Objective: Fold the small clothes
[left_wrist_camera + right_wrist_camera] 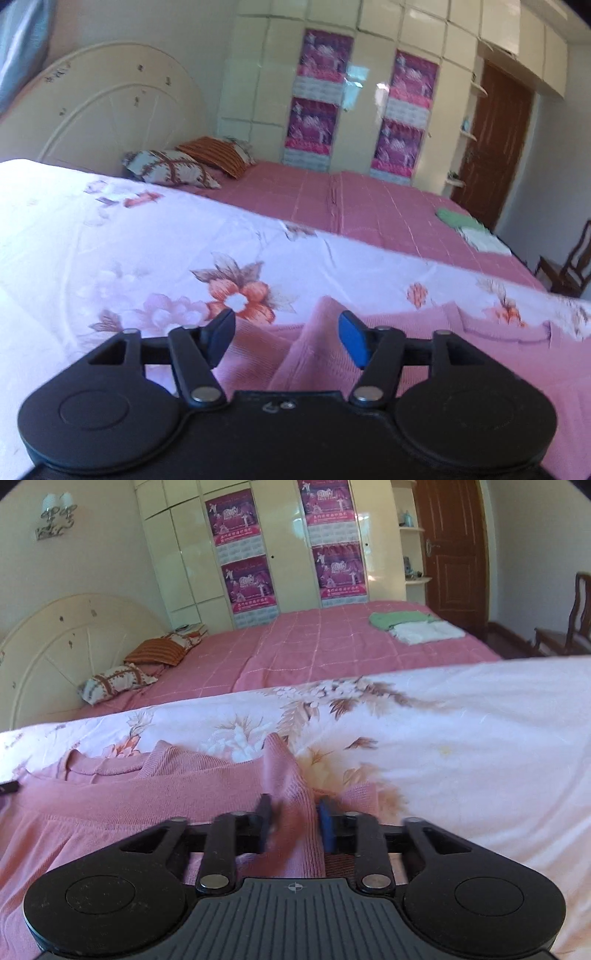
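Note:
A pink knit sweater (110, 797) lies spread on a white floral sheet (461, 738). My right gripper (293, 823) is shut on a raised fold of the sweater, which stands up between its fingers. In the left wrist view the same pink sweater (424, 354) lies under and ahead of my left gripper (286, 338). The left gripper is open, its blue pads wide apart, with a ridge of pink fabric below the gap.
Beyond the floral sheet (110, 240) is a bed with a pink checked cover (332, 646). Folded green and white clothes (413, 626) lie at its far right. Pillows (147, 661) sit by the headboard. A wooden chair (569, 627) stands at right.

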A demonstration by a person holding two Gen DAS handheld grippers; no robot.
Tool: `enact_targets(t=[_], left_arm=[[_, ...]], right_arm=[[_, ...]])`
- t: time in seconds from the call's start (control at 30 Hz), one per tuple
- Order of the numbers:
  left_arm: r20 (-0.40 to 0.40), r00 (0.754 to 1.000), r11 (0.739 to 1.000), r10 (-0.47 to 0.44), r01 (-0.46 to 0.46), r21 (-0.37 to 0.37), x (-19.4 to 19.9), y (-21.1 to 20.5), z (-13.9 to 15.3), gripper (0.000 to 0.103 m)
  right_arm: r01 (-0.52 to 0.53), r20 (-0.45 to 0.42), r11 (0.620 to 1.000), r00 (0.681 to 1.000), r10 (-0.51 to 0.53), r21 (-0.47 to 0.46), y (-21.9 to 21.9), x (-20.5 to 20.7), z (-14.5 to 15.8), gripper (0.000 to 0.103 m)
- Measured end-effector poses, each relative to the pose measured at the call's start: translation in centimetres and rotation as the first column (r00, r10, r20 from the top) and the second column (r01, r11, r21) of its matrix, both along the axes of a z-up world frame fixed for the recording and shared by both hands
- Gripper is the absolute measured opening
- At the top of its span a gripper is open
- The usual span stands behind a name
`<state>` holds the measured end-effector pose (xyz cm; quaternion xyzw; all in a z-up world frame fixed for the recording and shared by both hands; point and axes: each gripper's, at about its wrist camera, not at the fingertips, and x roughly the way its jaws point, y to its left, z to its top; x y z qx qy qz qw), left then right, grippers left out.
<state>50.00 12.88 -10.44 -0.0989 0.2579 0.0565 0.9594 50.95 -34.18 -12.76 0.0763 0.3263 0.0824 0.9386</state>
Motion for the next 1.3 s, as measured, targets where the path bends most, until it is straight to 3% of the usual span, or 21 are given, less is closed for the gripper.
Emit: enact_targets(t=[0.07,0.13,0.17,0.23,0.33,0.4,0.43,0.53,0.6,0.7,0.8,0.9,1.0,1.13,1.2,1.27,1.3], left_arm=[[0.038,0.996,0.996,-0.081,0.082,-0.017,-1.2,-1.8,1.2,0.063],[0.02,0.983,0.983,-0.183,0.183,-0.009,-0.6,-5.6,1.5,0.063],[0.01,0.969,0.969,-0.247,0.247,-0.006,-0.3,-7.7,1.4,0.063],[-0.047,0.934,0.932,-0.354,0.357,0.07,0.3,-12.1,0.7,0.063],[-0.121,0.893,0.886,-0.433,0.447,0.125,0.5,-14.7,-1.3,0.064],[-0.116,0.907,0.89,-0.404,0.419,0.18,0.4,-13.5,-2.0,0.065],[-0.096,0.923,0.905,-0.372,0.384,0.185,0.2,-11.8,-2.1,0.068],[-0.122,0.975,0.955,-0.184,0.207,0.213,0.6,-5.7,-3.0,0.069],[-0.108,0.978,0.977,-0.18,0.191,0.097,0.7,-2.7,-2.8,0.068],[-0.113,0.984,0.967,-0.136,0.157,0.201,0.5,-4.4,-2.0,0.063],[-0.007,0.977,0.966,-0.214,0.212,0.149,-2.6,-7.0,0.4,0.066],[-0.014,0.95,0.94,-0.311,0.309,0.144,-5.2,-11.8,0.6,0.067],[-0.057,0.922,0.912,-0.384,0.388,0.133,-6.5,-15.4,-1.1,0.069],[-0.108,0.922,0.91,-0.373,0.386,0.154,-6.5,-14.6,-3.1,0.07],[-0.118,0.945,0.934,-0.306,0.322,0.157,-6.8,-11.7,-2.8,0.073],[-0.139,0.962,0.951,-0.236,0.258,0.17,-7.1,-8.9,-3.0,0.075],[-0.156,0.968,0.96,-0.198,0.224,0.17,-7.0,-7.7,-3.2,0.075]], right_arm=[[0.007,0.068,0.999,0.998,-0.004,-0.038,0.6,-1.7,1.6,0.039],[-0.094,0.075,0.995,0.993,0.096,-0.031,2.7,-2.4,2.4,0.038],[-0.154,0.06,0.986,0.986,0.157,-0.057,5.0,-2.1,2.3,0.038],[-0.254,0.041,0.965,0.965,0.258,-0.07,9.0,-1.5,1.8,0.038],[-0.366,-0.01,0.929,0.931,0.366,-0.054,13.8,-0.6,0.7,0.038],[-0.395,-0.023,0.912,0.919,0.395,-0.11,14.8,-0.5,0.0,0.038],[-0.395,-0.019,0.91,0.918,0.396,-0.13,14.5,-0.4,-0.1,0.038],[-0.197,-0.023,0.965,0.98,0.196,-0.172,9.4,0.5,-0.9,0.038],[-0.104,-0.023,0.977,0.995,0.102,-0.186,5.8,0.7,-1.5,0.038],[-0.104,-0.034,0.983,0.994,0.1,-0.15,4.6,0.6,-1.5,0.039],[-0.053,0.011,0.991,0.998,0.055,-0.123,5.5,-1.2,0.6,0.039],[-0.174,0.037,0.983,0.984,0.177,-0.058,7.8,-5.3,2.0,0.039],[-0.301,0.03,0.949,0.952,0.305,-0.096,12.2,-8.3,1.2,0.039],[-0.341,0.022,0.923,0.936,0.351,-0.179,14.3,-9.3,-0.6,0.039],[-0.297,0.018,0.941,0.953,0.304,-0.159,12.3,-9.0,-0.5,0.039],[-0.151,-0.009,0.967,0.988,0.152,-0.205,9.1,-8.7,-0.6,0.039],[-0.09,-0.033,0.981,0.996,0.086,-0.173,7.0,-8.6,-0.8,0.039]])
